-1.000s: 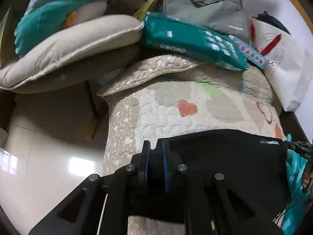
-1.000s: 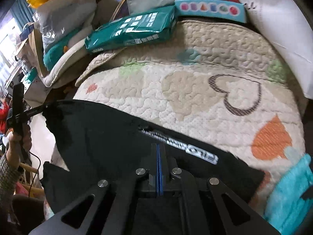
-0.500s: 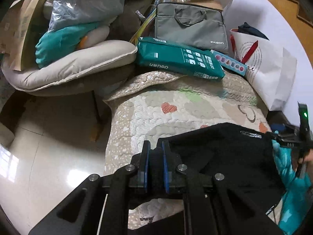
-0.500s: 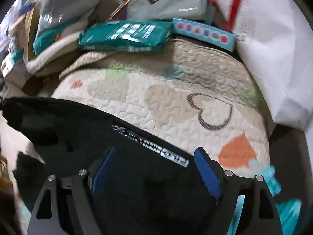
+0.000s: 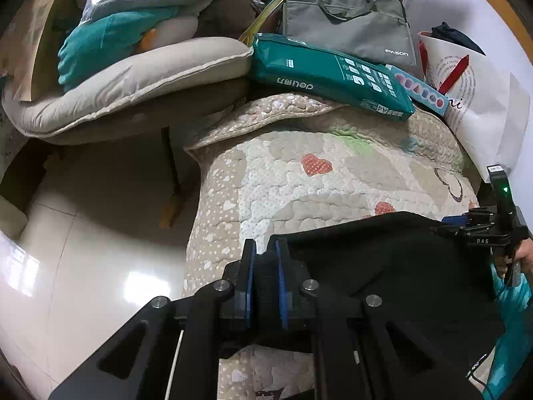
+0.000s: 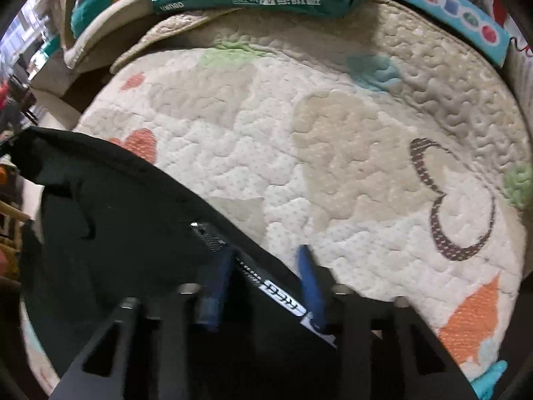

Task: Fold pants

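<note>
The black pants (image 5: 383,260) lie across the near part of a quilted heart-pattern bed cover (image 5: 299,180). My left gripper (image 5: 265,250) is shut on the pants' left corner. In the right wrist view the pants (image 6: 133,240) fill the lower left, with a white logo strip (image 6: 283,296) along their edge. My right gripper (image 6: 263,263) is open, its blue pads on either side of that edge, not clamped. The right gripper also shows in the left wrist view (image 5: 466,223), at the pants' right corner.
A green paper pack (image 5: 326,76), a blue toy box (image 5: 419,90), a grey laptop bag (image 5: 346,23) and a white shopping bag (image 5: 476,100) crowd the far end. A cushioned chair (image 5: 126,83) stands left, above tiled floor (image 5: 83,260). Teal cloth (image 5: 513,333) hangs at right.
My right gripper has let go of the pants' edge and stands open, now narrower and closer to the cover. My left gripper keeps its hold.
</note>
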Demonstrator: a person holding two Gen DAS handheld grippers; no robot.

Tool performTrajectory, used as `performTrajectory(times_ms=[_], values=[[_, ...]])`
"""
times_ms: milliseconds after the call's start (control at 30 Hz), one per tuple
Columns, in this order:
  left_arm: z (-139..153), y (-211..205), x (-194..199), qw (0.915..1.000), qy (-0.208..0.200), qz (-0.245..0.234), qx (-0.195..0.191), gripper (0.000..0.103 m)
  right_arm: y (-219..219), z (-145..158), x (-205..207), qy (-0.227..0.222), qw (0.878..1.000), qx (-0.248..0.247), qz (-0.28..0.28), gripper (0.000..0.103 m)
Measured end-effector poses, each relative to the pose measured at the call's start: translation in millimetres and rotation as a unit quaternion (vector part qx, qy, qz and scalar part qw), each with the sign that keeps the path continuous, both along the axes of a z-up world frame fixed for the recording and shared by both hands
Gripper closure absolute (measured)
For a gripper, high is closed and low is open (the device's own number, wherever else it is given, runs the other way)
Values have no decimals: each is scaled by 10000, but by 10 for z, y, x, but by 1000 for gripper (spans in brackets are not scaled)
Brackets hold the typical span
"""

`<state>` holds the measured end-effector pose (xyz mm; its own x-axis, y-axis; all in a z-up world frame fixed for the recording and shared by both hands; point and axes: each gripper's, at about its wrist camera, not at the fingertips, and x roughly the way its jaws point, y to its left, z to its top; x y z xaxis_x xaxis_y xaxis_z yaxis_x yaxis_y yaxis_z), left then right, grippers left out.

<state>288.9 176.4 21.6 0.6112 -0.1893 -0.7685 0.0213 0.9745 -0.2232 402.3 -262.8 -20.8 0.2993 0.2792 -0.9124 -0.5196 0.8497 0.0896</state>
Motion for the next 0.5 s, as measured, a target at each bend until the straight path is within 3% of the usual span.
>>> performTrajectory(times_ms=[67,133,500], values=[[22,8,-21,10000,-23,-2,-30,92,-12,4,-20,56,10000,8,-15,77],[45,20,-37,10000,-54,8,-49,92,-12,24,-35,96,9999,33,-61,97],[314,113,-330,9992,-366,46,-129,92,-5,676,-682,-517,9973,101,-520,98]])
